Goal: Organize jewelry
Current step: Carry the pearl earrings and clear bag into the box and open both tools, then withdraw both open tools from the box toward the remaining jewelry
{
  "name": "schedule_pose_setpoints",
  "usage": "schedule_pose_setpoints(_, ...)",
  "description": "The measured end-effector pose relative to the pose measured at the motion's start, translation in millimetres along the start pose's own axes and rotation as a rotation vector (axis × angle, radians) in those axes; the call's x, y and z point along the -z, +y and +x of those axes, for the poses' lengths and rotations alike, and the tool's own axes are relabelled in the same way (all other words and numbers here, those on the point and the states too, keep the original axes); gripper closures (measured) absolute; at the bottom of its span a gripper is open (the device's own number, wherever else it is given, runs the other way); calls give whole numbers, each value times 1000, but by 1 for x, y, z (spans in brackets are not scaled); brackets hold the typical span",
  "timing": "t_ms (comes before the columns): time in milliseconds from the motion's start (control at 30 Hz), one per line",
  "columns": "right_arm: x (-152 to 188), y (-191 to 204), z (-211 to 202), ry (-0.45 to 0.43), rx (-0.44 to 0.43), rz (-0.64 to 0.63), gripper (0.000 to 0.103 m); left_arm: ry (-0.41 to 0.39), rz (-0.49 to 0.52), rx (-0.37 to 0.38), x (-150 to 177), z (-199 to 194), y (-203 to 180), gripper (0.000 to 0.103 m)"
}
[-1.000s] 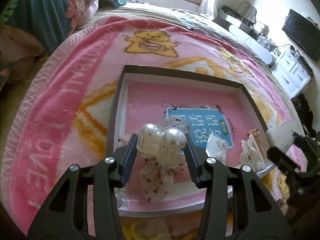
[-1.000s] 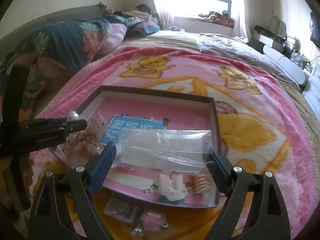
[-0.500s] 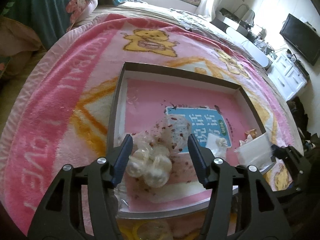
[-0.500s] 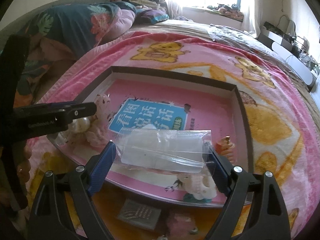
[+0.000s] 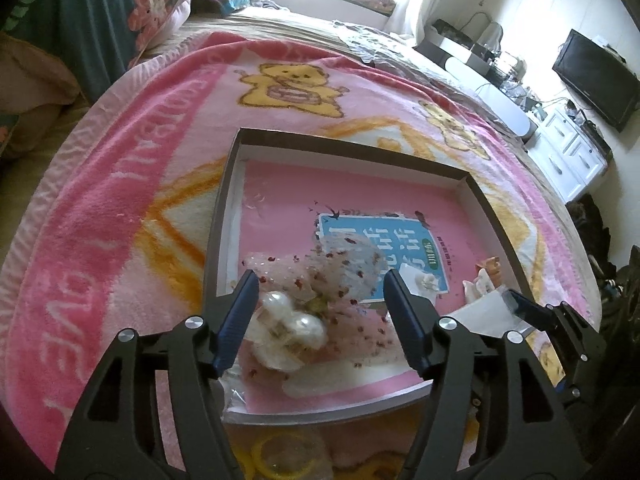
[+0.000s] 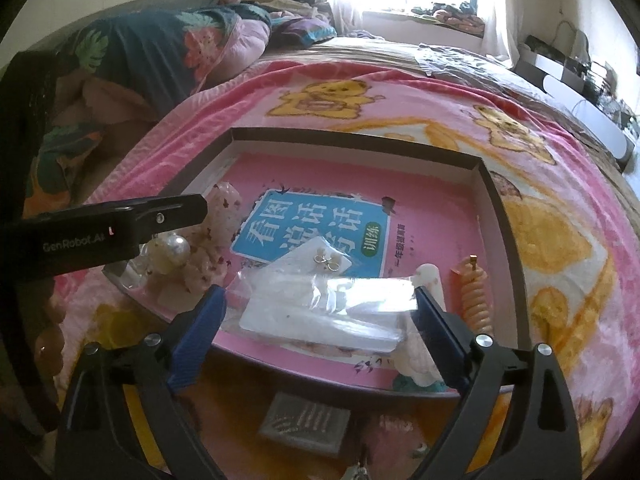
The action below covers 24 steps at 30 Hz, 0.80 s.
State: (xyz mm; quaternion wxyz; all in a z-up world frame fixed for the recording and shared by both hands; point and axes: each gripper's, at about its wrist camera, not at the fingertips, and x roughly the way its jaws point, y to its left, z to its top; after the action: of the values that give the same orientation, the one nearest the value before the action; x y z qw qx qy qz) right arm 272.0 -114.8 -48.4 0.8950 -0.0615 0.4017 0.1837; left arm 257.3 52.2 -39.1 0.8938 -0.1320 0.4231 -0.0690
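A shallow box [image 5: 224,208] with a pink book-cover floor lies on the bed. A pearl hair clip with speckled tulle [image 5: 290,322] lies in its near left corner; it also shows in the right wrist view [image 6: 172,250]. My left gripper [image 5: 320,320] is open above it, not touching. My right gripper [image 6: 320,316] is shut on a clear plastic bag [image 6: 324,310] over the box's near edge. A bag with small earrings [image 6: 328,258], a white clip [image 6: 432,280] and an orange spiral tie [image 6: 474,292] lie in the box.
The box rests on a pink bear blanket [image 5: 120,184]. A yellow ring in a bag [image 5: 280,456] and a bag of small pins [image 6: 306,420] lie on the blanket before the box. Pillows [image 6: 160,52] are far left, furniture [image 5: 568,148] far right.
My left gripper opened and let the pearl hair clip drop into the box's near left corner. My right gripper moved forward and lower over the box with the clear bag.
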Motion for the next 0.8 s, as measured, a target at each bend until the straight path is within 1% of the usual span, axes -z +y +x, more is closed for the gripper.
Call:
schedule_pose_setpoints(167, 2, -6, -12, -30, 20, 18, 7, -5, 9, 10, 1, -5, -5, 43)
schedule_pose_setpoints(200, 4, -8, -17, -40, 26, 24, 7, -5, 11, 11, 2, -6, -6, 41)
schedule_pose_setpoints(333, 8, -16, -32, -69, 43, 46, 6, -12, 13, 9, 3, -11, -8, 37)
schedule_pose_setpoints(400, 9, -19, -39, -76, 44, 52, 6, -20, 8, 6, 2, -14, -8, 33)
schedule_pose_setpoints(467, 11, -22, -44, -85, 47, 60, 6, -34, 5, -6, 2, -20, -8, 32)
schedule_pose_setpoints(533, 12, -26, -52, -96, 43, 73, 6, -50, -7, 1, 1, -27, -7, 30)
schedule_pose_setpoints(600, 13, -29, -58, -102, 44, 79, 6, -68, -13, -6, 0, -35, -7, 23)
schedule_pose_setpoints(800, 13, -36, -78, -143, 47, 98, 5, -104, -11, -26, -1, -58, -9, 13)
